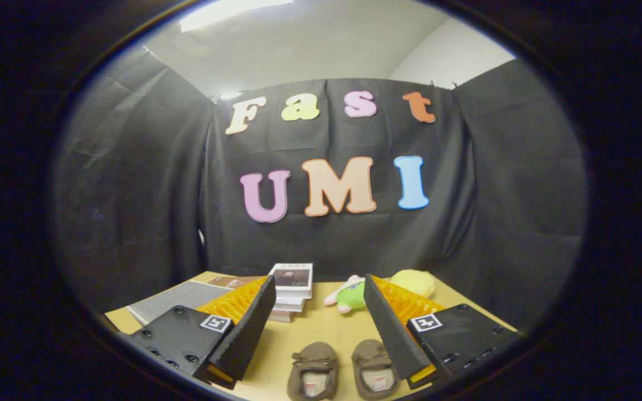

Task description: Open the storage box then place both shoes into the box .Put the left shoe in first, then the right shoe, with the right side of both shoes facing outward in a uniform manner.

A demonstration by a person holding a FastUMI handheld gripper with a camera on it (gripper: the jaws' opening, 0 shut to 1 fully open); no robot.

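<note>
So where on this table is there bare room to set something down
Bare wood table lies between the open gripper fingers, bordered by the stack of white books and green-and-yellow plush toy behind and the two brown suede shoes in front. It is crowded around the books, where a grey mat also lies.

Two brown shoes (343,372) sit on the pale wooden table (326,328). The gripper (317,323) shows black ribbed fingers (248,328) on orange bodies, each with a black-and-white square marker. Near the table's far edge: a white stack of books (292,289), a grey mat (173,301), a green, pink and yellow plush toy (354,295).
</note>
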